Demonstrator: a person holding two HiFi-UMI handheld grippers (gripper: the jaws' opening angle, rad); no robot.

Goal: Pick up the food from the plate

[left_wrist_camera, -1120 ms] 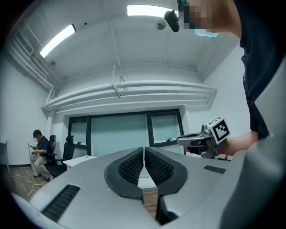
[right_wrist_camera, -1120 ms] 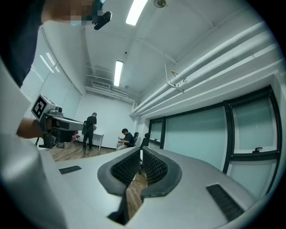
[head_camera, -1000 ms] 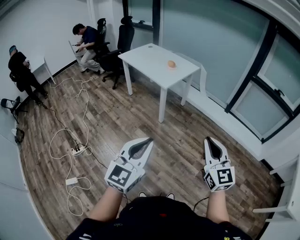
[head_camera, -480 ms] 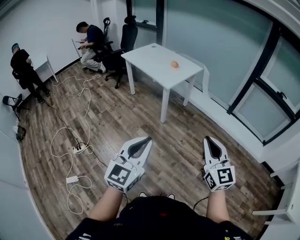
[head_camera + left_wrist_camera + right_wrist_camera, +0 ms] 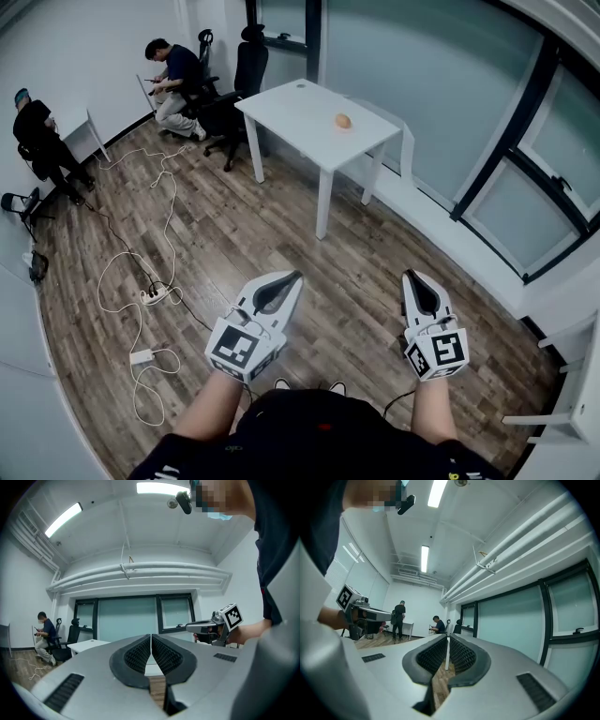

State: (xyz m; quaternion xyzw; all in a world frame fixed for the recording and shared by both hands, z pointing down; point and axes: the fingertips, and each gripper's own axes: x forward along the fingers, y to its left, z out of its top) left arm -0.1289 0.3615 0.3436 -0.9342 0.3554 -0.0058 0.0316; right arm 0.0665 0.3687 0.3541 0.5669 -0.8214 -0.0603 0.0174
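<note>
A small orange piece of food [image 5: 343, 121] lies on a white table [image 5: 300, 105] far across the room; I cannot make out a plate under it. My left gripper [image 5: 296, 277] and my right gripper [image 5: 411, 276] are held side by side over the wooden floor, well short of the table. Both are shut with nothing between the pads. In the left gripper view its jaws [image 5: 151, 637] meet, and the right gripper [image 5: 220, 624] shows to the right. In the right gripper view the shut gripper [image 5: 448, 639] points into the room.
Office chairs [image 5: 246, 66] and a seated person [image 5: 173, 80] are behind the table; another person [image 5: 37, 131] stands at a small desk on the left. Cables and a power strip [image 5: 155, 298] trail over the floor on the left. Glass walls [image 5: 441, 84] run along the right.
The head view has swung slightly, so the table has shifted a little in the picture. Both grippers stay shut and hold almost the same place.
</note>
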